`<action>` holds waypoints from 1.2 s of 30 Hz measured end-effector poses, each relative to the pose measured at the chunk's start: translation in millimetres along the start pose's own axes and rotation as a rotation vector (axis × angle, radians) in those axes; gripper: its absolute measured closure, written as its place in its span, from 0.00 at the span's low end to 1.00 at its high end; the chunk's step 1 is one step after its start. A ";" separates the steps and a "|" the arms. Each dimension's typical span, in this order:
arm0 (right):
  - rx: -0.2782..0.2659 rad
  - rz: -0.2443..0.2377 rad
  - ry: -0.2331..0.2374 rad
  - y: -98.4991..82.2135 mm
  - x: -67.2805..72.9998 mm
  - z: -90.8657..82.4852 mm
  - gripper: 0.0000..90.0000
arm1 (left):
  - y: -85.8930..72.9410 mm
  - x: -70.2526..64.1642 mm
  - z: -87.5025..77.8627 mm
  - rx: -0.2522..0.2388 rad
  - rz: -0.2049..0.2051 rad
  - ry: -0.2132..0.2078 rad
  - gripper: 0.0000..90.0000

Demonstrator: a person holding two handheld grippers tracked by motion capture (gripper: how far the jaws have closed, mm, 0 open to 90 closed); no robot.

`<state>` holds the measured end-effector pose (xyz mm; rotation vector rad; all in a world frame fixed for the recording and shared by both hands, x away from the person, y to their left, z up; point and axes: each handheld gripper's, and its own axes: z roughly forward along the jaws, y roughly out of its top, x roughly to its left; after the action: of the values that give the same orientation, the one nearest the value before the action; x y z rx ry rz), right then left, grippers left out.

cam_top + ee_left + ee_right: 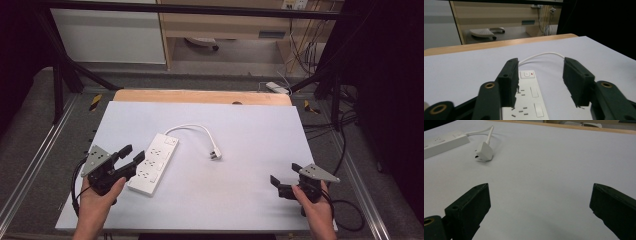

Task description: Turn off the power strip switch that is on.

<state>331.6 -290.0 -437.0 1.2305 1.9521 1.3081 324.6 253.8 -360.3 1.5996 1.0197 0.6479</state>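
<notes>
A white power strip [152, 162] lies slanted on the white table top [250, 130], and its short cable [192, 127] loops round to a white plug [216, 155] lying loose in the middle. My left gripper [130, 154] sits at the strip's near left side. In the left gripper view the strip [531, 100] runs between the jaws of the left gripper [540, 62]. The left jaw is at the strip's edge and the right jaw stands clear of it, so it is open. My right gripper [286, 173] rests open at the near right. The right gripper view has bare table between its jaws [540, 187] and the plug [484, 151] farther off.
A wooden strip [200, 96] edges the table's far side. Black frame bars [60, 75] rise at the back corners. Another white adapter [277, 87] and loose cables [345, 130] lie beyond the table at the right. My right gripper's cable [350, 215] trails off the near right corner.
</notes>
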 end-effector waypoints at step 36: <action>0.003 0.001 -0.004 -0.1 -0.4 -0.1 0.04 | -9.6 7.5 5.3 0.056 0.017 -0.004 0.91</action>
<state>331.7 -290.4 -437.1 1.2354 1.9518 1.3025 329.9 258.2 -371.6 1.6596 1.0300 0.6325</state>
